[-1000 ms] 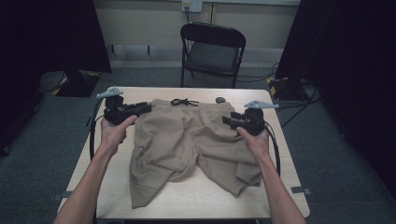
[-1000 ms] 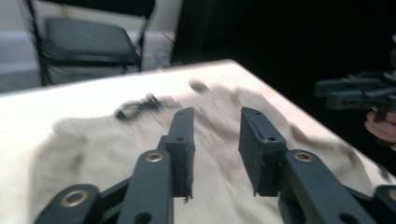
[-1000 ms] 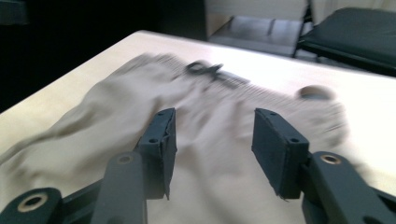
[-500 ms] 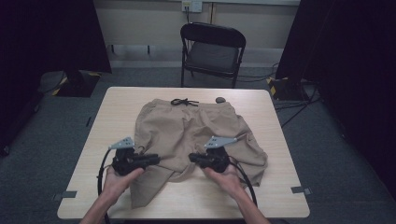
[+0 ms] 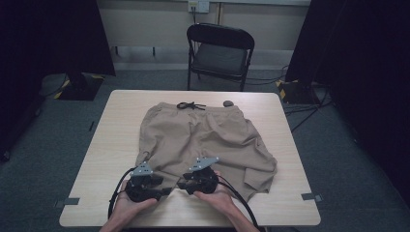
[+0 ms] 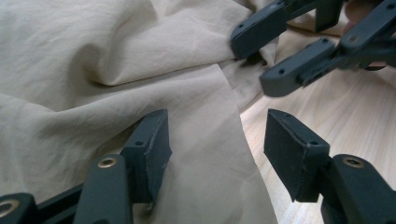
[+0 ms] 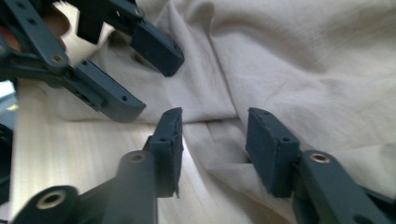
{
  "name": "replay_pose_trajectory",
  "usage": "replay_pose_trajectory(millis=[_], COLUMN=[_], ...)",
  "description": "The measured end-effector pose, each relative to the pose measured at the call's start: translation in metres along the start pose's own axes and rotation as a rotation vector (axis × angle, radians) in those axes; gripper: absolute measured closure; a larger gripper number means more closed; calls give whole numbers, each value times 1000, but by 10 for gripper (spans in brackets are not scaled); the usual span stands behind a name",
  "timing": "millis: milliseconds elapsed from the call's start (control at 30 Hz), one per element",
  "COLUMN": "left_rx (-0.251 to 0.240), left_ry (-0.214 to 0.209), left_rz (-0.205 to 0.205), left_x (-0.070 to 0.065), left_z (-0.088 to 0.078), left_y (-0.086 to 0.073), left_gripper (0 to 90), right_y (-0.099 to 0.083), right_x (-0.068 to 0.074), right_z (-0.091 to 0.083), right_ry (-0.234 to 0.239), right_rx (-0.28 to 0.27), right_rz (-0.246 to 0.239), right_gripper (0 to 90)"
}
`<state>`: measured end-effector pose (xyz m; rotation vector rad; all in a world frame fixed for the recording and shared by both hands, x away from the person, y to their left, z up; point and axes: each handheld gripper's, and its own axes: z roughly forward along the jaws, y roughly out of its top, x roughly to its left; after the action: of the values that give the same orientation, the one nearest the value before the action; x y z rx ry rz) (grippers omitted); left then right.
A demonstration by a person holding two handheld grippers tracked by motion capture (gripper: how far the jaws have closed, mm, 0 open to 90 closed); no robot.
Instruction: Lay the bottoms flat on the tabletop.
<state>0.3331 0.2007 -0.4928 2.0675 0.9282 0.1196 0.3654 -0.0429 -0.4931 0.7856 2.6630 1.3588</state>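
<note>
Tan shorts (image 5: pixel 203 137) lie flat on the wooden table (image 5: pixel 111 140), with the black drawstring (image 5: pixel 190 105) at the far side. Both grippers sit at the near hem, pointing at each other. My left gripper (image 5: pixel 167 190) is open; in the left gripper view the cloth's edge (image 6: pixel 224 116) runs between its jaws (image 6: pixel 217 144), untouched by the pads. My right gripper (image 5: pixel 182 184) is open too, with a fold of the shorts (image 7: pixel 219 126) between its jaws (image 7: pixel 214 140). Both pairs of jaws have just been opening. Each view shows the other gripper close ahead: the right one (image 6: pixel 280 51) and the left one (image 7: pixel 135 70).
A small dark object (image 5: pixel 227 103) lies on the table by the waistband. A black folding chair (image 5: pixel 220 53) stands beyond the far edge. Dark curtains flank the room. Bare tabletop lies to the left and right of the shorts.
Both hands came from the waistband corners down to the near hem and drew close together. Their jaws stand wider than half a second ago.
</note>
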Motion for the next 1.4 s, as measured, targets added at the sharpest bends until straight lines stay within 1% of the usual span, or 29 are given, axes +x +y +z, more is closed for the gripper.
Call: replay_pose_trajectory(millis=[67, 100, 167, 233, 267, 300, 333, 367, 400, 433, 467, 533, 600, 633, 667, 700, 767, 833, 867, 900, 933, 967, 1033, 1100, 1167, 1200, 1267, 1333, 1400], left_rx=[-1, 7, 17, 17, 17, 35, 35, 32, 41, 44, 48, 37, 32, 16, -8, -36, -105, -145, -158, -164, -155, -145, -137, -129, -164, -167, -169, -179, -172], left_ry=[1, 10, 35, 75, 92, 113, 133, 145, 166, 193, 205, 189, 183, 171, 158, 136, 107, 108, 72, 54, 67, 46, 18, 2, -30, -34, -47, -72, -73], left_rz=[-2, 21, 55, 93, 106, 132, 151, 139, 147, 178, 183, 131, 88, 61, 32, 17, -49, -82, -104, -108, -105, -104, -113, -102, -99, -87, -89, -98, -85], left_x=[-1, -3, -6, -11, -14, -17, -19, -22, -24, -25, -23, -16, -6, -1, 3, 7, 16, 23, 26, 27, 26, 26, 26, 24, 21, 20, 19, 18, 16], left_z=[0, 0, 1, 3, 5, 5, 6, 7, 7, 7, 5, 1, -4, -8, -13, -19, -32, -41, -43, -44, -43, -41, -40, -40, -44, -47, -51, -54, -56], left_y=[0, 0, 0, 0, -1, 0, 0, 0, 0, 0, 0, 0, -1, -2, -2, -2, -1, -2, -3, -3, -3, -2, -3, -4, -4, -3, -3, -5, -7], left_gripper=[396, 391, 383, 383, 380, 377, 377, 377, 389, 428, 516, 662, 781, 832, 847, 854, 862, 866, 866, 865, 865, 858, 751, 712, 680, 675, 677, 678, 695], right_y=[-2, -4, -5, -4, -4, -5, -5, -5, -5, -5, -4, -3, 1, 2, 4, 4, 5, 5, 4, 2, 0, -2, -9, -18, -26, -28, -28, -25, -17], right_x=[2, 3, 6, 7, 5, 3, 2, 3, 4, 4, 3, 2, 1, 1, -1, -3, -9, -14, -17, -19, -20, -20, -21, -21, -21, -21, -19, -17, -12], right_z=[3, 6, 6, 6, 6, 5, 5, 5, 4, 4, 2, -4, -14, -20, -27, -34, -48, -62, -69, -75, -78, -80, -81, -80, -80, -80, -83, -85, -88], right_ry=[3, -7, -27, -71, -68, -67, -65, -64, -63, -56, -46, -22, -23, -27, -30, -34, -44, -55, -54, -43, -48, -58, -53, -52, -41, -38, -25, -21, -8], right_rx=[7, 18, 10, 13, 14, 15, 16, 15, 18, 19, 17, -5, -27, -41, -56, -69, -99, -120, -129, -136, -133, -122, -101, -76, -60, -56, -51, -69, -98], right_rz=[-1, -10, -35, -58, -47, -34, -37, -44, -46, -43, -33, -18, -19, -19, -16, -13, 0, 11, 17, 20, 15, 10, 13, 15, 23, 23, 19, 17, 8], right_gripper=[535, 534, 558, 700, 804, 851, 891, 897, 900, 900, 900, 900, 900, 900, 900, 900, 900, 900, 900, 900, 900, 900, 900, 900, 900, 892, 816, 726, 703])
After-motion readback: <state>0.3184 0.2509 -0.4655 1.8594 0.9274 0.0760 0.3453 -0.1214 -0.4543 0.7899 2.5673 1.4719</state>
